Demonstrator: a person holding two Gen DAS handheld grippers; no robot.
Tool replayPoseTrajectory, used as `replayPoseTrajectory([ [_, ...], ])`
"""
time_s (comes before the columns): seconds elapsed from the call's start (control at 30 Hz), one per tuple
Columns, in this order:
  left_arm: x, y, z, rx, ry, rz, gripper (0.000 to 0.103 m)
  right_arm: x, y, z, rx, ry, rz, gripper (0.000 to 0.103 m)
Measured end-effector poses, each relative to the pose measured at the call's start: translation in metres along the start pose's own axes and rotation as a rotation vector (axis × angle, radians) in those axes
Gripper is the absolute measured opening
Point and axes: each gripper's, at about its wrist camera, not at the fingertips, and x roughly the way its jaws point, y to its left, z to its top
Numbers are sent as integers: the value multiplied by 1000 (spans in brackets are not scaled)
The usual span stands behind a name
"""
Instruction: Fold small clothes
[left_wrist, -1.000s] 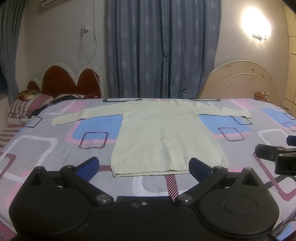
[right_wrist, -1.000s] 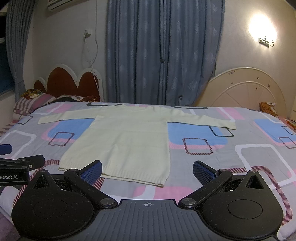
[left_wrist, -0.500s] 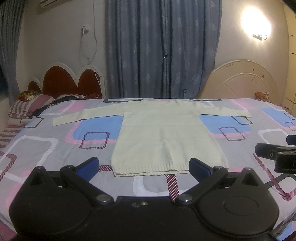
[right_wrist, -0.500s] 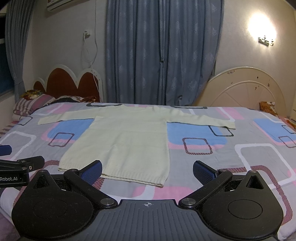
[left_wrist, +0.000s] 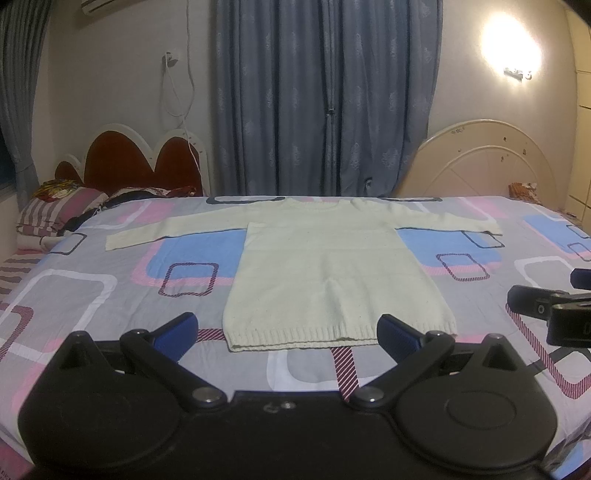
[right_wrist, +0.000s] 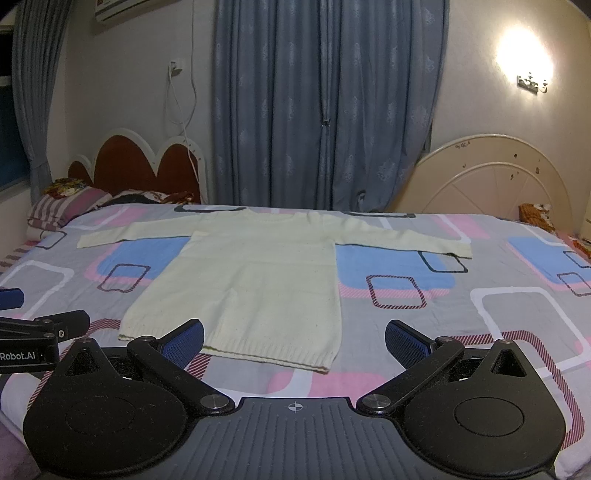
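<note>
Hovering low over the near edge of the bed, the left tongs (left_wrist: 287, 334) stand spread wide with nothing between their blue-padded fingertips (left_wrist: 176, 329), and the right tongs (right_wrist: 294, 341) are likewise parted and empty. In the left wrist view the right tongs poke in at the right edge, level with the left pair; in the right wrist view the left tongs show at the left edge, bearing white lettering.

Just beyond both pairs lies the pale cream long-sleeved knitted sweater (left_wrist: 334, 273), spread flat and face up on the bed. Its ribbed hem (left_wrist: 295, 336) sits nearest, directly ahead of the left tongs and ahead-left of the right tongs, with one pad of each pair overlapping it in view; I cannot tell whether they touch it. The body runs away from the tongs and both sleeves stretch straight out to either side at the far end.

Under it spreads the grey bedsheet with pink, blue and white rounded squares (right_wrist: 461, 317). Farther off to the left rest the striped pillows (left_wrist: 55, 210) before a red scalloped headboard (left_wrist: 144, 162), and blue curtains (right_wrist: 325, 103) hang behind.
</note>
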Motion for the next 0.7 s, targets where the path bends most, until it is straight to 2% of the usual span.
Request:
replayPoseTrajectory([
  [0.5, 0, 3, -1, -7, -3, 0, 103, 1, 0, 1, 20, 12, 19, 103],
  [0.7, 10, 4, 5, -34, 3, -14, 103, 8, -7, 5, 25, 19, -1, 103],
])
